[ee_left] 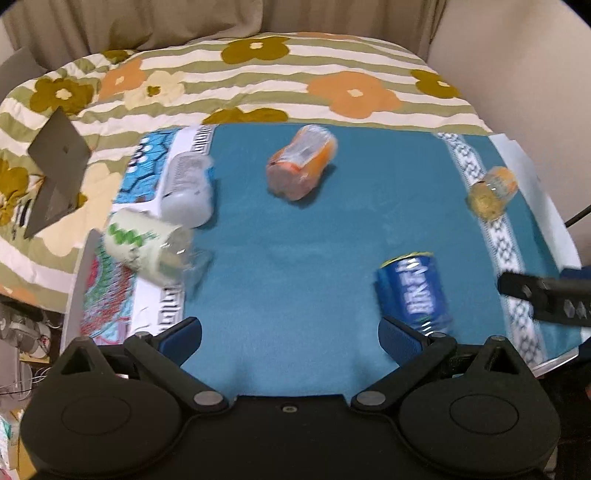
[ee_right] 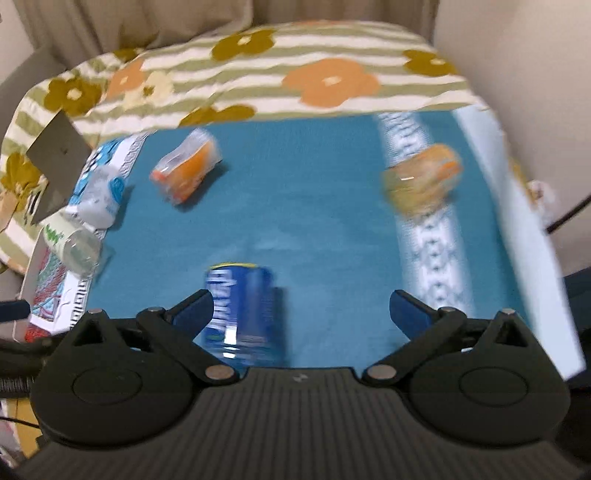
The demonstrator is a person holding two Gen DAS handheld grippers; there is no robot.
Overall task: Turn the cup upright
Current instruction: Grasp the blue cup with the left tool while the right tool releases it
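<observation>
Blue cup (ee_right: 245,314) on its side (blurred), both grippers' fingers (ee_left: 181,338) (ee_right: 410,308) spread, holding nothing

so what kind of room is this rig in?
Probably a bedroom at home: the teal cloth with the tipped cups sits in front of a bed with a flowered striped quilt, with curtains behind.

I see a matt teal cloth (ee_left: 295,258) covering the worktop; on it a glossy blue can (ee_left: 415,291), looking like metal. Left of the can, clear shiny plastic cups (ee_left: 301,166). My left claw (ee_left: 290,341) carries matt black plastic.
</observation>
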